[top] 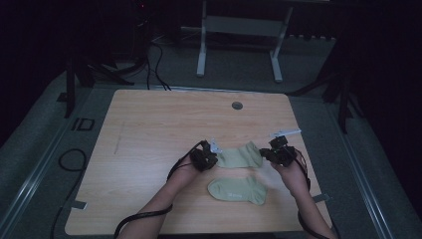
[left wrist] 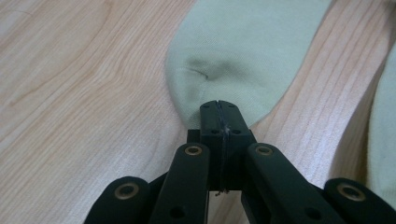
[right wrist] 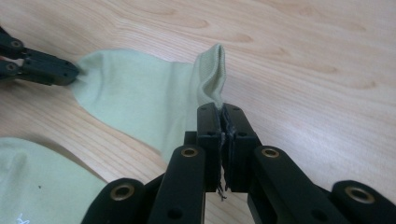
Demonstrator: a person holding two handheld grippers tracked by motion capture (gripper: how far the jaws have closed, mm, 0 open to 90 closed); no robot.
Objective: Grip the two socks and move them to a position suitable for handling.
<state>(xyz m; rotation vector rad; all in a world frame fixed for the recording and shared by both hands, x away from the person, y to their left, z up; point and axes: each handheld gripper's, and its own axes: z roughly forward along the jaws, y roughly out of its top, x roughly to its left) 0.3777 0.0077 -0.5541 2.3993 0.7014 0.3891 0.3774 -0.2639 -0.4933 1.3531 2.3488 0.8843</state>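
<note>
Desk (top: 159,129): light wood, rounded corners, small round grommet (top: 237,105) near the far edge. Far and left parts bare, plenty of open room there; all the work sits in the near right part.

Far sock (top: 240,156): pale green, lying flat and stretched left to right between the two grippers. Toe end rounded, faint crease near the tip in the left gripper view (left wrist: 243,51). Cuff end ribbed, stands up a little off the wood in the right gripper view (right wrist: 140,102).

Near sock (top: 238,190): same pale green, flat, just nearer the person, a narrow strip of desk between the two. Close to the desk's near edge, untouched, small white print on it.

Left gripper (top: 205,158): jaws pressed together, pinching the toe tip of the far sock (left wrist: 218,106).

Right gripper (top: 278,152): jaws closed on the cuff edge, loose threads hanging between them (right wrist: 220,112). Near the desk's right edge, less room on that side.
</note>
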